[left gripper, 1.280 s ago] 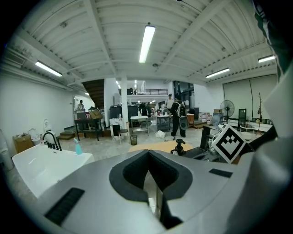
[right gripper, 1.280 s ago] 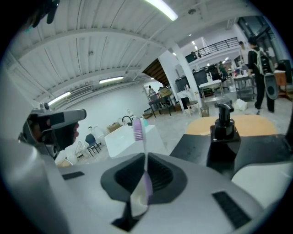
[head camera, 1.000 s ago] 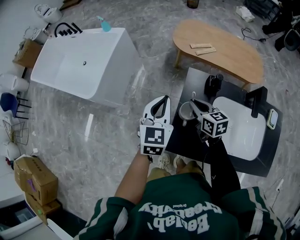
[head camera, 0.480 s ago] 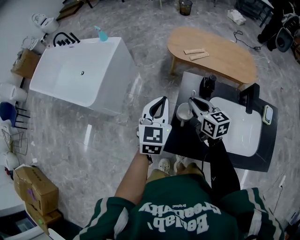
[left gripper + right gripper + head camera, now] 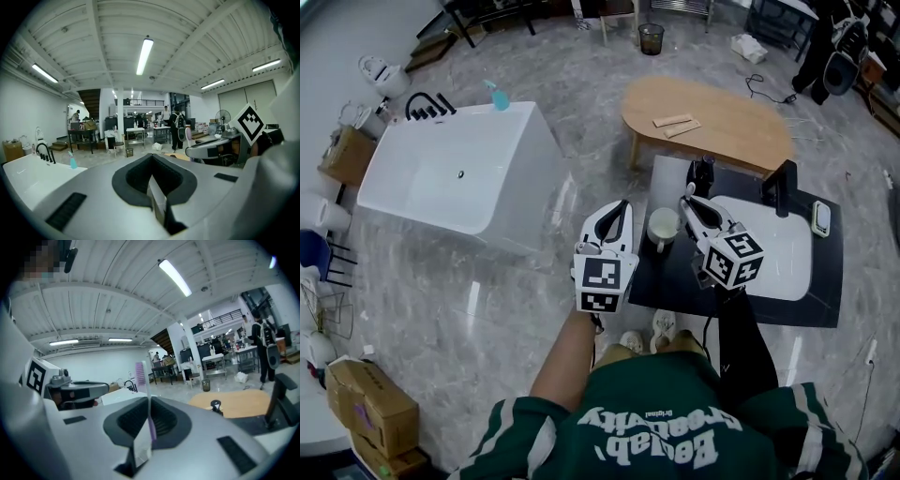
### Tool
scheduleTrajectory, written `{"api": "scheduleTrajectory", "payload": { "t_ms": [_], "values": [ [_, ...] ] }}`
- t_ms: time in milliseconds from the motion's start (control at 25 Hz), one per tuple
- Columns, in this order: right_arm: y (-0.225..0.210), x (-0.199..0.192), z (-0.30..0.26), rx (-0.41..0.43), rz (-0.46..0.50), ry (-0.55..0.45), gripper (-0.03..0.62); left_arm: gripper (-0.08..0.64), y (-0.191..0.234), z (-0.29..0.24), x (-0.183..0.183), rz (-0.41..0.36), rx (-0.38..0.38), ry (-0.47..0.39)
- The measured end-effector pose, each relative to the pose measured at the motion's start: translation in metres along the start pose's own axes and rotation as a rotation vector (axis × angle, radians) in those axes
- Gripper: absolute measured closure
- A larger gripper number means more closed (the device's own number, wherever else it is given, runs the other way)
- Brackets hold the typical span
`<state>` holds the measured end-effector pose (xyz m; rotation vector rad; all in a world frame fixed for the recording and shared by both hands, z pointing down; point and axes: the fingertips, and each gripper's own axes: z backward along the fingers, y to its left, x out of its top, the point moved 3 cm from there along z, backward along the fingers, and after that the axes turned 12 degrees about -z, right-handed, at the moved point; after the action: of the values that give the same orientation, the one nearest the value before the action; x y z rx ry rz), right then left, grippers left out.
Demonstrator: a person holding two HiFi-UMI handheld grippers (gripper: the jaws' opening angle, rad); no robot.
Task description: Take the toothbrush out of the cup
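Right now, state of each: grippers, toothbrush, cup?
Left gripper: shut, empty.
Right gripper: shut on the toothbrush.
Toothbrush: upright between the jaws, bristles up, out of the cup.
Cup: upright on the counter, no toothbrush in it.
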<state>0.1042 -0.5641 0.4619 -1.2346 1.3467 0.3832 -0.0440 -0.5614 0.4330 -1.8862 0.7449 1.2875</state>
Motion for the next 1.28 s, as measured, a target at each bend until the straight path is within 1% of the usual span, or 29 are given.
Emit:
{"api": "scheduleTrajectory", "payload": {
  "t_ms": [120,240,400,440,560,680,760,960,1120,1280],
  "values": [
    [0.015,0.007,0.023,-0.021,0.02,-0.045,0.568,0.561,-0.007,0.015,0.007,0.006,-0.022,-0.022],
    [0.027,0.013,0.047,-0.047,0.036,-0.091,0.568,0.561,-0.017,0.028,0.015,-0.007,-0.051,-0.044],
    [0.043,0.017,0.078,-0.08,0.066,-0.143,0.568,0.561,-0.03,0.049,0.029,0.02,-0.106,-0.088],
    [0.047,0.018,0.086,-0.089,0.071,-0.156,0.568,0.561,-0.033,0.054,0.033,0.016,-0.112,-0.099],
    [0.059,0.018,0.107,-0.115,0.08,-0.19,0.568,0.561,-0.036,0.068,0.043,-0.022,-0.111,-0.125],
    [0.067,0.019,0.124,-0.141,0.085,-0.218,0.568,0.561,-0.036,0.079,0.049,-0.036,-0.099,-0.14],
    [0.069,0.02,0.136,-0.163,0.089,-0.234,0.566,0.561,-0.036,0.084,0.052,-0.039,-0.088,-0.147],
    [0.068,0.025,0.16,-0.206,0.096,-0.264,0.566,0.561,-0.039,0.089,0.058,-0.038,-0.089,-0.173],
    [0.068,0.031,0.17,-0.22,0.105,-0.277,0.566,0.561,-0.04,0.092,0.064,-0.036,-0.091,-0.188],
    [0.068,0.031,0.173,-0.225,0.109,-0.281,0.566,0.561,-0.039,0.094,0.064,-0.032,-0.086,-0.185]
  ]
}}
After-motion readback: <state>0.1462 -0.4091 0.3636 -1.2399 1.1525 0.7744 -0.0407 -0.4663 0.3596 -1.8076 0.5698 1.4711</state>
